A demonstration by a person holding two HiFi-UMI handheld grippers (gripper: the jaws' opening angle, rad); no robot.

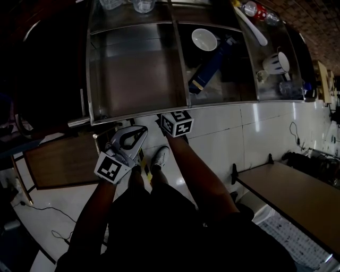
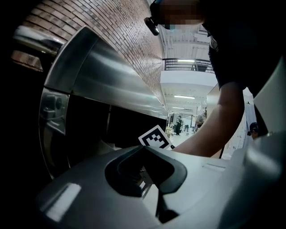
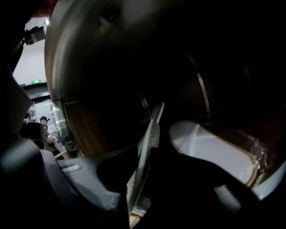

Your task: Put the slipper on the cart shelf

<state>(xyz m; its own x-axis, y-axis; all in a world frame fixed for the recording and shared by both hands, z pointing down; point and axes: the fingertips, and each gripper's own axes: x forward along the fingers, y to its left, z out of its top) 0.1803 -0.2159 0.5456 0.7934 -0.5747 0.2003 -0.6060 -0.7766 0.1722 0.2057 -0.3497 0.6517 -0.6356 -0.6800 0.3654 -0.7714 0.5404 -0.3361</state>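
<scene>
My right gripper is shut on a thin pale slipper, seen edge-on and standing up between the jaws. It reaches in under the top of the steel cart; from the head only its marker cube shows. A second white slipper with a tan rim lies just right of the held one, inside the cart's dark lower space. My left gripper hangs at the cart's front left corner, shut with nothing in it. In its own view, the left gripper looks along the cart's steel side.
On the cart's top level sit a white bowl, a blue box, a mug and glasses. A brown board stands low at the left, a bench at the right. The person's shoe is on the tiled floor.
</scene>
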